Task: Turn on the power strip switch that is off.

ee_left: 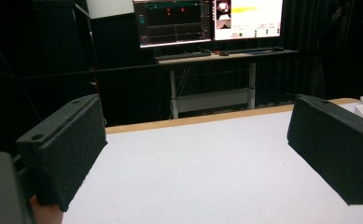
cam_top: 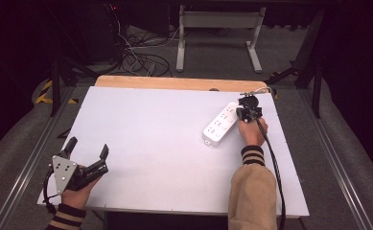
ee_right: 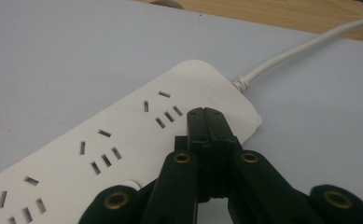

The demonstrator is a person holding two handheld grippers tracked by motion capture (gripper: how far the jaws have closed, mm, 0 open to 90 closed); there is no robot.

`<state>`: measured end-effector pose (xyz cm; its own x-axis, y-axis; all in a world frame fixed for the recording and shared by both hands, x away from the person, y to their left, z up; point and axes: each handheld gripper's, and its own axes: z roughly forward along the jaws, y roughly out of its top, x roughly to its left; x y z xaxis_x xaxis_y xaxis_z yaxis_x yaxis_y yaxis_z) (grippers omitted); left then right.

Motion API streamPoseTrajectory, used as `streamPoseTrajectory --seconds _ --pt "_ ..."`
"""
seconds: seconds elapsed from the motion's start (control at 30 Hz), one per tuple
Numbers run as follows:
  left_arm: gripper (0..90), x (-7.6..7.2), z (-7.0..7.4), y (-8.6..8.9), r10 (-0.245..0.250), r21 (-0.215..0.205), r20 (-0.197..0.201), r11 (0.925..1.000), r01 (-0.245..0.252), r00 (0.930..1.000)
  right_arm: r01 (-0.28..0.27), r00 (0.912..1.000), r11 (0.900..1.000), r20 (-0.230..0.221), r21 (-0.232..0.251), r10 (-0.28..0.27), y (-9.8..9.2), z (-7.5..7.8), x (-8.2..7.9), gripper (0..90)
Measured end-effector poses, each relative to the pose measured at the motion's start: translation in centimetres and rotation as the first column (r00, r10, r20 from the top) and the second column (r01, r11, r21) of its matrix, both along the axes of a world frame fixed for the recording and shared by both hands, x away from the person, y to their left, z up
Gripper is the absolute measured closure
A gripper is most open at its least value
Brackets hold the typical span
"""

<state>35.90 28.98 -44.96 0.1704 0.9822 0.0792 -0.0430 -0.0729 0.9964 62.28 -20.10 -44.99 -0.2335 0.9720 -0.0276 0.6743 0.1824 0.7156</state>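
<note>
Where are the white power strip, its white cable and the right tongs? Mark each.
white plastic power strip (ee_right: 123, 140): right gripper view, its socket face.
white cable (ee_right: 305, 49): right gripper view, mid-length.
right tongs (ee_right: 210, 122): right gripper view, the closed black tips.

White power strip (cam_top: 220, 123) with dark socket slots and a white cord (ee_right: 305, 49), on a pale grey-white board (cam_top: 165, 153) edged at the far side by light wood (cam_top: 174, 83). Both grippers were black: the left gripper (cam_top: 87, 147) bore a grey three-cornered plate (cam_top: 63, 168); the right gripper (ee_right: 210, 114) showed brass-coloured rivets (ee_right: 182, 157). Sleeve (cam_top: 251, 191) was tan with a dark, tan-striped cuff (cam_top: 253, 155). Floor (cam_top: 337, 143) was grey.
</note>
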Motion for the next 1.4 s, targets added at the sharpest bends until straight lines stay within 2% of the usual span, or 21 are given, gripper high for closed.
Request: streamPoseTrajectory --seconds 0.2,0.27,0.3,0.37,0.43,0.5,0.53,0.57,0.67,0.7,0.77,0.87,0.93,1.0,1.17,1.23,1.3,1.4 --pt "5.1 -0.1 0.1 0.0 0.0 -0.002 0.003 1.0 0.0 1.0 0.02 0.9997 1.0 0.013 -0.002 -0.02 0.3 -0.3 -0.2 90.0" --pt "5.1 -0.1 0.1 0.0 -0.001 -0.005 0.005 1.0 0.001 1.0 0.01 0.9998 1.0 0.016 -0.01 -0.01 0.5 -0.3 -0.2 90.0" --pt "5.1 -0.1 0.1 0.0 0.0 -0.002 0.006 1.0 0.0 1.0 0.007 0.9999 1.0 0.014 0.008 -0.008 0.5 -0.3 -0.2 90.0" --pt "5.1 -0.1 0.1 0.0 0.0 -0.005 0.005 1.0 0.0 1.0 0.02 0.9996 1.0 0.019 -0.006 -0.02 0.8 -0.4 -0.3 90.0" --pt "5.1 -0.2 0.2 0.0 0.0 -0.002 0.008 1.0 0.0 1.0 0.034 0.9993 0.999 0.018 0.002 -0.034 0.8 -0.5 -0.3 90.0" --pt "5.1 -0.3 0.2 0.0 -0.001 -0.006 0.009 1.0 0.001 1.0 0.048 0.9987 0.999 0.015 -0.025 -0.048 0.9 -0.4 -0.4 90.0" --pt "5.1 -0.3 0.2 0.1 0.0 -0.008 0.008 1.0 0.0 1.0 0.057 0.9981 0.998 0.023 -0.023 -0.057 0.7 -0.5 -0.5 90.0" --pt "5.1 -0.3 0.1 0.1 0.0 -0.006 0.008 1.0 0.0 1.0 0.055 0.9982 0.998 0.024 0.001 -0.055 0.5 -0.6 -0.5 90.0" --pt "5.1 -0.2 0.1 0.2 0.004 -0.006 0.005 1.0 -0.004 1.0 0.038 0.9989 0.999 0.027 -0.017 -0.038 0.7 -0.6 -0.6 90.0" --pt "5.1 -0.2 0.2 0.1 0.003 -0.008 0.005 1.0 -0.003 1.0 0.026 0.9994 0.999 0.023 0.025 -0.026 0.8 -0.6 -0.5 90.0" --pt "5.1 -0.3 0.2 0.0 0.003 -0.007 0.007 1.0 -0.003 1.0 0.03 0.9989 0.999 0.035 -0.017 -0.03 1.3 -0.7 -0.5 90.0" --pt "5.1 -0.3 0.2 -0.1 -0.005 -0.005 0.006 1.0 0.005 1.0 0.042 0.9989 0.998 0.025 -0.036 -0.041 1.6 -0.5 -0.3 90.0" --pt "5.2 -0.3 0.2 0.0 -0.004 -0.003 0.008 1.0 0.004 1.0 0.048 0.9985 0.999 0.026 -0.024 -0.048 1.5 -0.6 -0.4 90.0" --pt "5.2 -0.4 0.2 0.2 -0.002 -0.009 0.007 1.0 0.002 1.0 0.056 0.998 0.997 0.031 -0.043 -0.055 1.8 -0.6 -0.4 90.0" --pt "5.2 -0.5 0.3 0.4 0.002 -0.012 0.007 0.9999 -0.002 1.0 0.075 0.9971 0.997 0.016 -0.001 -0.075 1.3 -0.6 -0.3 90.0" --pt "5.2 -0.6 0.3 0.4 0.002 -0.008 0.007 1.0 -0.002 1.0 0.072 0.9971 0.997 0.027 -0.002 -0.072 1.4 -0.7 -0.3 90.0" --pt "5.2 -0.6 0.2 0.3 -0.001 -0.01 0.007 1.0 0.001 1.0 0.069 0.9971 0.997 0.031 0.022 -0.07 1.1 -0.8 -0.3 90.0" --pt "5.2 -0.5 0.2 0.2 0.002 -0.011 0.007 0.9999 -0.002 1.0 0.07 0.997 0.997 0.031 0.022 -0.071 1.2 -0.8 -0.4 90.0"
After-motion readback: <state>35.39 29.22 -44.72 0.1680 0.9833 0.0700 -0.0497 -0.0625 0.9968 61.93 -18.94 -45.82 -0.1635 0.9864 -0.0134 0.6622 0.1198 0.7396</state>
